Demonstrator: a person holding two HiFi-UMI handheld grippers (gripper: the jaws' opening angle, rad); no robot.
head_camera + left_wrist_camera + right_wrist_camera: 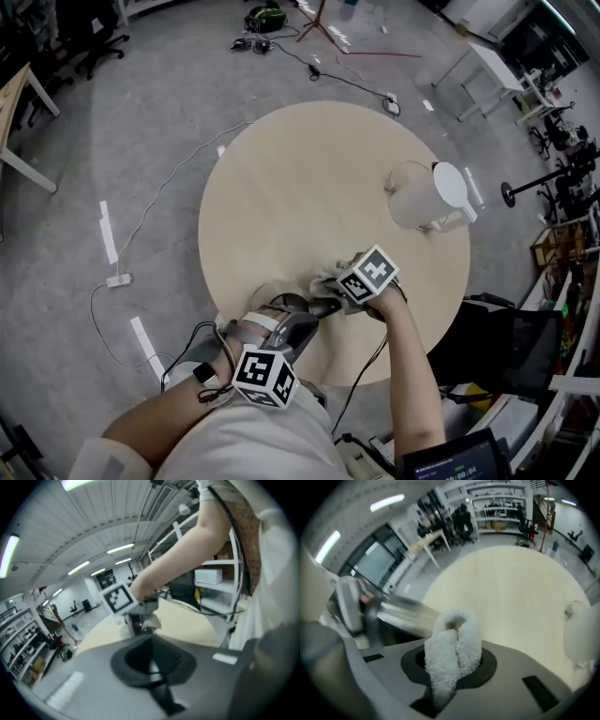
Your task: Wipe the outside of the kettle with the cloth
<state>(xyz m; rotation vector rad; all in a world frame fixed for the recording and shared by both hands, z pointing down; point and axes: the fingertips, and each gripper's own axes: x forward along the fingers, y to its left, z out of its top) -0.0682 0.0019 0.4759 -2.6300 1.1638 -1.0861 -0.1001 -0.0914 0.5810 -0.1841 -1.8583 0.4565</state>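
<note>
Head view: kettle [420,199] well apart from cloth [328,279]

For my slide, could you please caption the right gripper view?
Right gripper holds fluffy white cloth over the table, kettle at right.

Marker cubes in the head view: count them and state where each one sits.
2. One cube sits on the left tool, at the table's near edge; the other on the right tool, which grips the cloth, further in. None appear hidden.
</note>
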